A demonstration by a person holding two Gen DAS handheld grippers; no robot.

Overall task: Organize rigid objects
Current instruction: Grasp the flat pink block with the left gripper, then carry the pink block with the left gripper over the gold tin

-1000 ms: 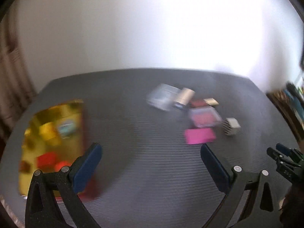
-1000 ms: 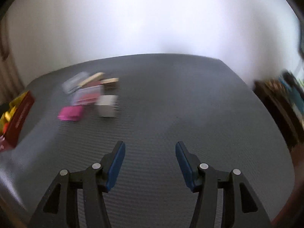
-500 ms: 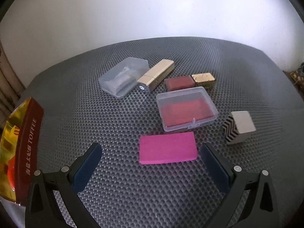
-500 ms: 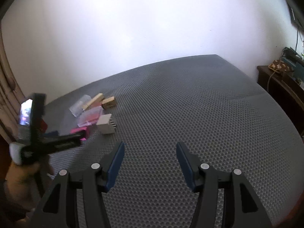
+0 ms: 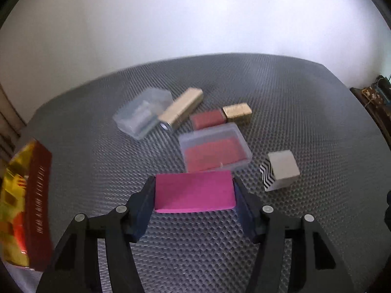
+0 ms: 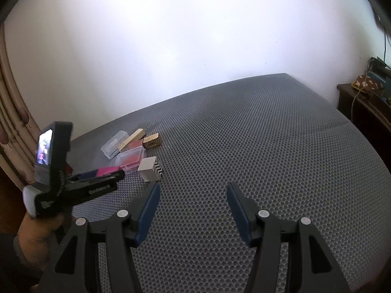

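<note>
A flat pink block point(image 5: 193, 195) lies on the grey honeycomb mat point(image 5: 268, 92). My left gripper point(image 5: 194, 186) is closing on it, with a pad pressed to each short end. Just behind it sit a clear case with a red insert point(image 5: 215, 150), a white cube with a zigzag side point(image 5: 279, 171), a gold tube point(image 5: 182, 111), a clear box point(image 5: 143, 113), a small red block point(image 5: 207, 118) and a small gold block point(image 5: 237, 113). In the right wrist view the pink block point(image 6: 107, 171) shows between the left gripper's jaws. My right gripper point(image 6: 193, 189) hovers open over bare mat, holding nothing.
A red and gold toffee box point(image 5: 24, 205) stands at the mat's left edge. A dark wooden cabinet point(image 6: 366, 107) with clutter is off the right side. A curtain point(image 6: 12, 122) hangs at the left, and a white wall is behind. A hand point(image 6: 36, 234) grips the left tool.
My left gripper swung from the toffee box over to the pile, came down onto the pink block, and its wide jaws closed on the block's ends. The right gripper barely moved.
</note>
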